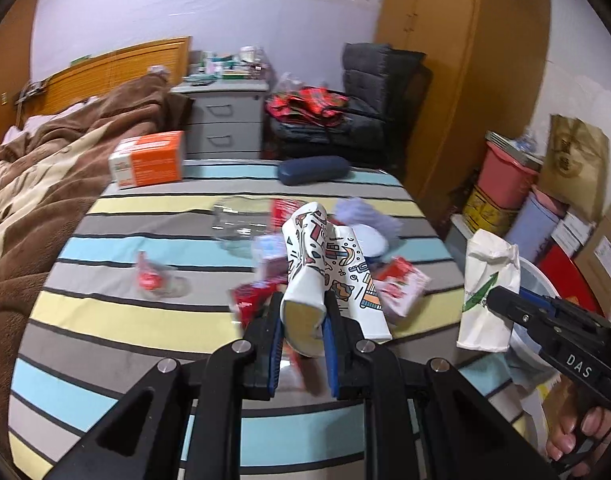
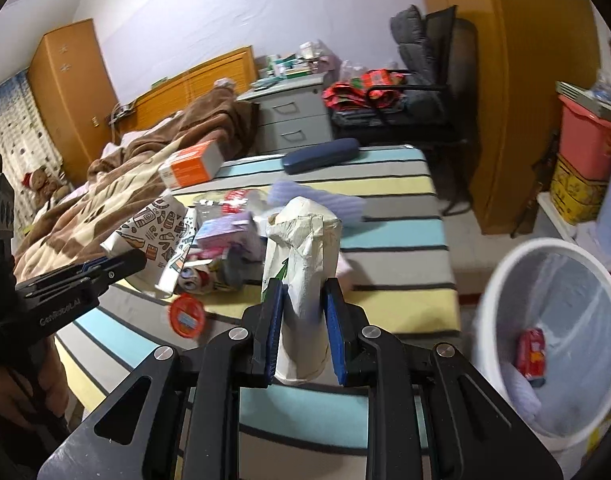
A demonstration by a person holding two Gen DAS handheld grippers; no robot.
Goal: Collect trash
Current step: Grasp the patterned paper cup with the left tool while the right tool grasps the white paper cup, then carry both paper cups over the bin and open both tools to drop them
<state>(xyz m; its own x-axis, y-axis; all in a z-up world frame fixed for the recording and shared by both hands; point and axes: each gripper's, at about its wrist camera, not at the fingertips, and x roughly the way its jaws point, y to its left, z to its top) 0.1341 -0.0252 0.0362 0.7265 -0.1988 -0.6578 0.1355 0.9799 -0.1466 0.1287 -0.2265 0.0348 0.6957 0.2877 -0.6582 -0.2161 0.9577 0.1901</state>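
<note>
Two paper cups are being clamped: a patterned cup [image 1: 305,276] in the left tongs [image 1: 303,332], a white cup [image 2: 301,280] in the right tongs [image 2: 303,332]. One red packet [image 2: 531,356] is lying in the bin [image 2: 505,280] at lower right; many wrappers [image 1: 401,286] are waiting mid-frame on the desk [image 1: 105,316].

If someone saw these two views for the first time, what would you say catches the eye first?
Each gripper is clamped on a crushed paper cup: the left gripper on a doodle-patterned cup, the right gripper on a white cup with a green arrow. Behind them, wrappers clutter the striped tablecloth. To the right stands a white trash bin with a red packet inside.
</note>
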